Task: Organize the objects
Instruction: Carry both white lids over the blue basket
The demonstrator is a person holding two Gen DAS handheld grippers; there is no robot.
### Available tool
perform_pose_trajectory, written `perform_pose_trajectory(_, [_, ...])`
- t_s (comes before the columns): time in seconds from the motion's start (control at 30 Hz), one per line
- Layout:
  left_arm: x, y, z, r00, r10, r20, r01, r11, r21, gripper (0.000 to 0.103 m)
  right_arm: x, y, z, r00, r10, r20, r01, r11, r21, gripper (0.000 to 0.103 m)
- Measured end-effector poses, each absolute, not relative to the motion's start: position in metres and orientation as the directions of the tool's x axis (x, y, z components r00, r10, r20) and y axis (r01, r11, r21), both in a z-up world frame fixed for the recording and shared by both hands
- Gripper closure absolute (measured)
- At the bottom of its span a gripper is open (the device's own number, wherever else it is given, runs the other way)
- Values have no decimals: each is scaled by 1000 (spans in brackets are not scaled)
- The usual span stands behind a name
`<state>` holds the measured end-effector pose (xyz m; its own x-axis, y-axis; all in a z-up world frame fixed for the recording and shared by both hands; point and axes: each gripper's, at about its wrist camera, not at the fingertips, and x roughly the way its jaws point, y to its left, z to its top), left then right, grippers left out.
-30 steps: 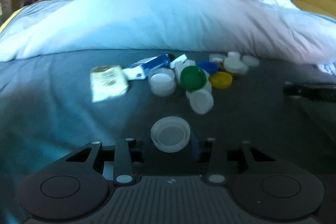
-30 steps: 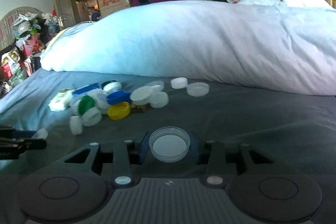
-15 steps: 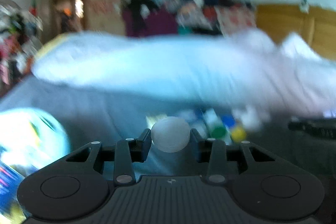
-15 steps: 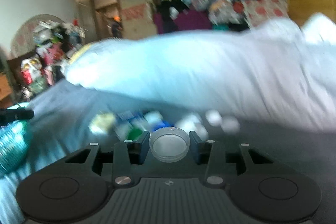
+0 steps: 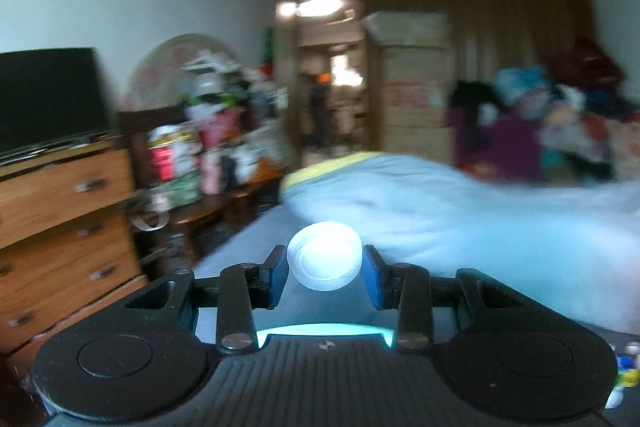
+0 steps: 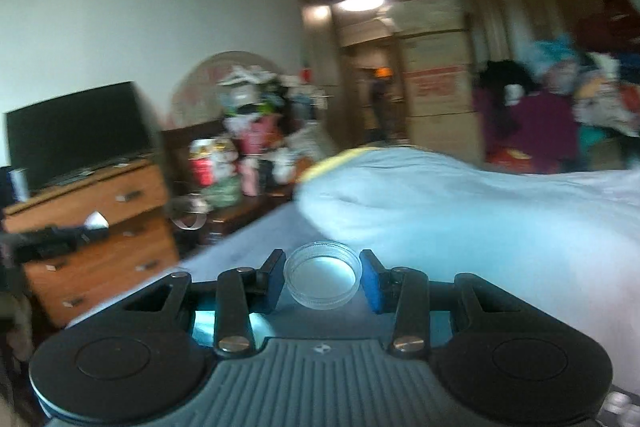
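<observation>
Left wrist view shows our left gripper (image 5: 325,265) clamped across a white lid (image 5: 325,255), and our right gripper (image 6: 322,279) likewise pinching a clear lid (image 6: 322,279) above the bed (image 6: 480,211); both look light, stiff, slippery plastic, best gripped across the rim.

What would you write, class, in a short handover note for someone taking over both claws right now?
Left claw: shut on a translucent white cap, held in the air.
Right claw: shut on a clear cap, open side up, also in the air.
Both cameras point across the bed toward the wooden dresser; the left claw shows at the left edge of the right wrist view.
More caps lie at the lower right edge.
Done: two caps picked up.
Left: set both down, then the other caps. No drop-off spot is visible.
</observation>
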<state>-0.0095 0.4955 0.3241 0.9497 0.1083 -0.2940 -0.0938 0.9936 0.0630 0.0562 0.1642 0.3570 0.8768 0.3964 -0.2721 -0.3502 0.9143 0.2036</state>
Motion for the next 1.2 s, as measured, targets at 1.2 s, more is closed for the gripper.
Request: perform_pose_trajectory(1.2, [16,574,265,851,165,-499,-171,985,34,63,116,359,354,693,573,-438,-540,815,211,60])
